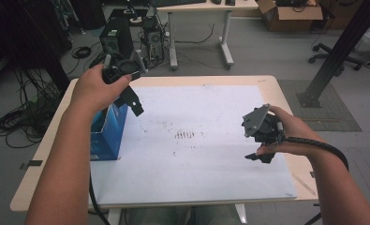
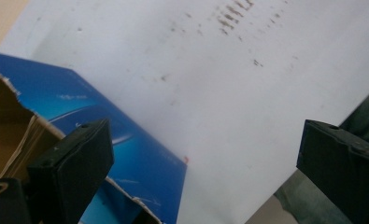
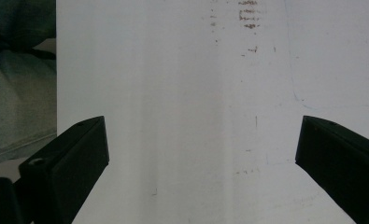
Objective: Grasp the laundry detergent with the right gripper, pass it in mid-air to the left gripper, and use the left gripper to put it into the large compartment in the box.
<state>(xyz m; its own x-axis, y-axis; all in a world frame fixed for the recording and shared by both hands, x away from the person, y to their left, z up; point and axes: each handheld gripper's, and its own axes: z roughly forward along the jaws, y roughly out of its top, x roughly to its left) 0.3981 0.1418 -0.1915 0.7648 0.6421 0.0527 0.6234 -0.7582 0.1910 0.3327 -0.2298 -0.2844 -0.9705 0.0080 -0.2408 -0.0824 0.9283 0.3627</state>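
Grippers above the white board

Box (image 1: 108,133) — blue, torn open on top — stands at the board's (image 1: 206,183) nine o'clock edge. Left gripper (image 1: 132,102) hangs over it, jaws wide apart. Right gripper (image 1: 260,157) at three o'clock — jaws apart, empty.

Right tool (image 3: 203,158): jaws spread wide, nothing between them. Beneath lies a white sheet (image 3: 173,93) covering the worktop, marked with brown smudges (image 3: 248,15) near the top edge and a faint curved line at right. Grey-green fabric (image 3: 18,79) shows past the sheet's left edge.
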